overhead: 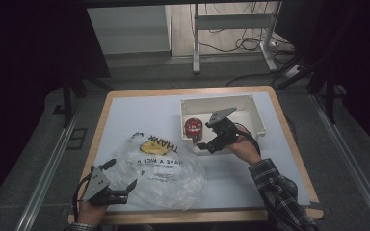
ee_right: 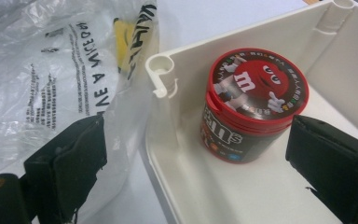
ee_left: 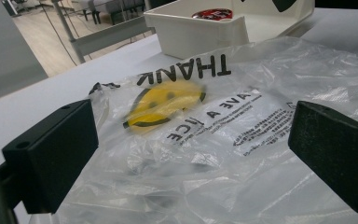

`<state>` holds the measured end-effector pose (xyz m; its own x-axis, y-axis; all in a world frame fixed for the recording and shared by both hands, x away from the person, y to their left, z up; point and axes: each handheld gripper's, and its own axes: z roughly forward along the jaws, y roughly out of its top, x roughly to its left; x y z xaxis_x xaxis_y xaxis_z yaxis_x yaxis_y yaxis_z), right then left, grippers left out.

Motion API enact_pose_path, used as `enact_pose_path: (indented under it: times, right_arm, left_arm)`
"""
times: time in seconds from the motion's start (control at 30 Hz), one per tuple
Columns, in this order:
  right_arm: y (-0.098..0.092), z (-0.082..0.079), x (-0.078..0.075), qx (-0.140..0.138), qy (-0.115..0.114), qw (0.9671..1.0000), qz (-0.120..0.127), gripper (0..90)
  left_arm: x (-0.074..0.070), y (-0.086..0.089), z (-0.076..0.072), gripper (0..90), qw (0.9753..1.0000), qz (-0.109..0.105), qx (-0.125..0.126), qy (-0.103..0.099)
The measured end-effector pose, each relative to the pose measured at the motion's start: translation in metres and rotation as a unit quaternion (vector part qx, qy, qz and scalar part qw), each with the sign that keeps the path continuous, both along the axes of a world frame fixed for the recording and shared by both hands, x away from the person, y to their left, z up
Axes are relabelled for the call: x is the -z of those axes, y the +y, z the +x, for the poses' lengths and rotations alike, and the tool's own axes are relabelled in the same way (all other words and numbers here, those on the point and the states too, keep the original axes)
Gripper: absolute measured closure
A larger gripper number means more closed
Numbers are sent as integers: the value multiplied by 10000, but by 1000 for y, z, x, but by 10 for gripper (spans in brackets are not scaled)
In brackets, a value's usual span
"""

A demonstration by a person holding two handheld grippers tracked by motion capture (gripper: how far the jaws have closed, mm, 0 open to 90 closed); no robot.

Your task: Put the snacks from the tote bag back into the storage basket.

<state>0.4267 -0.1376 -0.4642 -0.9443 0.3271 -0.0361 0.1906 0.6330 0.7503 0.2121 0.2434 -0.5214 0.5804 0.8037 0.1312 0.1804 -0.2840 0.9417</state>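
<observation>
A clear plastic bag with a yellow smiley face and "THANK" print lies flat at the table's front left. A red candy tub stands upright in the near left corner of a white bin. My left gripper is open at the bag's near left edge, jaws on either side of the plastic. Over the bin's near left corner, just short of the tub, my right gripper is open, one jaw outside the wall and one inside.
The table has a pale top with a wooden rim. Beyond its far edge stand a metal frame and loose cables on the floor. Dark curtains flank both sides.
</observation>
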Motion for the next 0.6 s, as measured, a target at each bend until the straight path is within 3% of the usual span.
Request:
enact_pose_path:
  times: [0.6]
  right_arm:
    - [-16,-14,3,90,-1,9998,162,55]
  left_arm:
    - [0,0,0,14,10000,-41,-5,-21]
